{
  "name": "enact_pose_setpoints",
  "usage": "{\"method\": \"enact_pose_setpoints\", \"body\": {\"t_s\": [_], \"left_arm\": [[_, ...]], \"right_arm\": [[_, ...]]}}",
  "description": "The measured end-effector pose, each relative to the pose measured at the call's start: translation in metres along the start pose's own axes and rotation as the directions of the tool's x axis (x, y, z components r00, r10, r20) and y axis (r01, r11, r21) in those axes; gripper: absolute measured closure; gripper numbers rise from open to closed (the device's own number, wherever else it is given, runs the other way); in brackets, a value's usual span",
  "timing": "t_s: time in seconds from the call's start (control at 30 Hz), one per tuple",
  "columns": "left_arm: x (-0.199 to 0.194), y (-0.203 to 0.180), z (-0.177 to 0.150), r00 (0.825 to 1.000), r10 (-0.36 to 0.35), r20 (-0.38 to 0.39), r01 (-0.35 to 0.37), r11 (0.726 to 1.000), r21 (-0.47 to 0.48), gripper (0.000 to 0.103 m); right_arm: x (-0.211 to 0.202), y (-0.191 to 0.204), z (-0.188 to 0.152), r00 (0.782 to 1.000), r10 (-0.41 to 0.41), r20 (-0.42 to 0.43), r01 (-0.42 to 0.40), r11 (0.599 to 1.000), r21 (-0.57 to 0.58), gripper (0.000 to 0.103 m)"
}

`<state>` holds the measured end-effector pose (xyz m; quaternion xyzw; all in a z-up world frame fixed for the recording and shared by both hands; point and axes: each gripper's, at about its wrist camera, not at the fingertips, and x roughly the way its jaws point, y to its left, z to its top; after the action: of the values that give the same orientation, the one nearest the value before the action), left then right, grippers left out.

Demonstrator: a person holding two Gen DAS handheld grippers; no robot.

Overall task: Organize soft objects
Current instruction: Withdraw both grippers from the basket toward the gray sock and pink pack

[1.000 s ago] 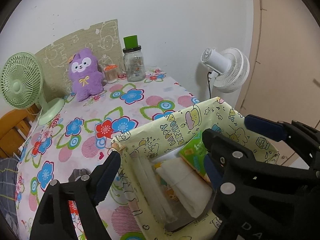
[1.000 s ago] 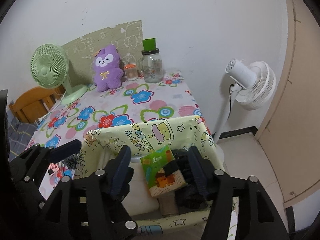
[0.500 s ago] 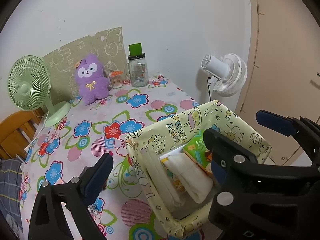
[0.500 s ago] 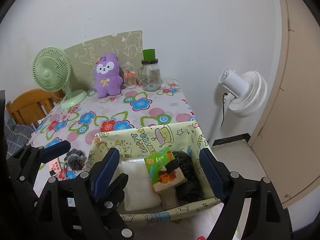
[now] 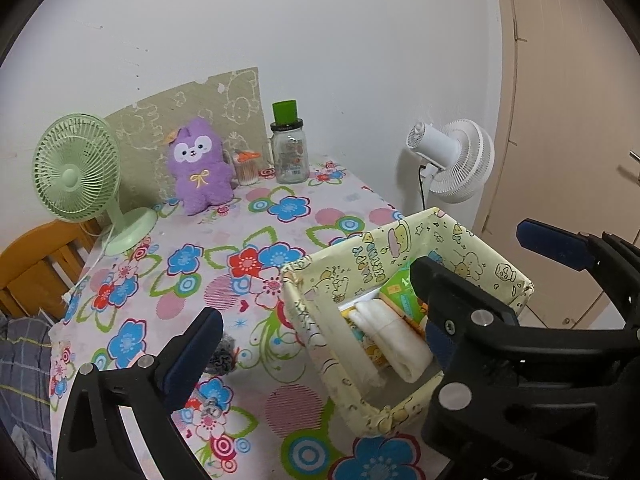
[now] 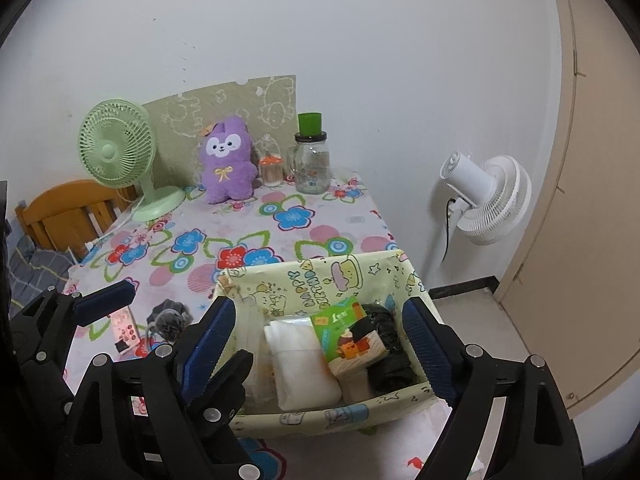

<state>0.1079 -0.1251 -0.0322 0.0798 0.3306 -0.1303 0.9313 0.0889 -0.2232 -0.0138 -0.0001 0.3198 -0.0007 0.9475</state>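
Readable text, both wrist views:

- Yellow cartoon-print storage box, far inner wall: printed lettering seen upside down; first word reads "HAPPY", second word not legible.
- Green tissue pack inside the box: white mark near its far edge, possibly "1" plus small characters; too small to confirm.
- Glass jar at the far end of the surface: printed graphics, no legible words.
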Motion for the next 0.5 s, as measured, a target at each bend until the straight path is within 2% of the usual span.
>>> {"method": "enact_pose_setpoints", "body": {"t_s": [0.17,0.5], "left_arm": [[-0.009,0.009,-0.001,1.0,-0.013,0.016,0.013,1.0,-0.001,0.001],[-0.028,0.028,-0.006,0.999,0.013,0.039,-0.013,1.0,-0.002,0.001]], "right_arm": [[-0.008,0.011,0.001,1.0,-0.002,0.012,0.002,1.0,-0.006,0.015],[-0.022,0.034,0.003,1.0,0.001,0.031,-0.001,1.0,-0.014,0.015]]}}
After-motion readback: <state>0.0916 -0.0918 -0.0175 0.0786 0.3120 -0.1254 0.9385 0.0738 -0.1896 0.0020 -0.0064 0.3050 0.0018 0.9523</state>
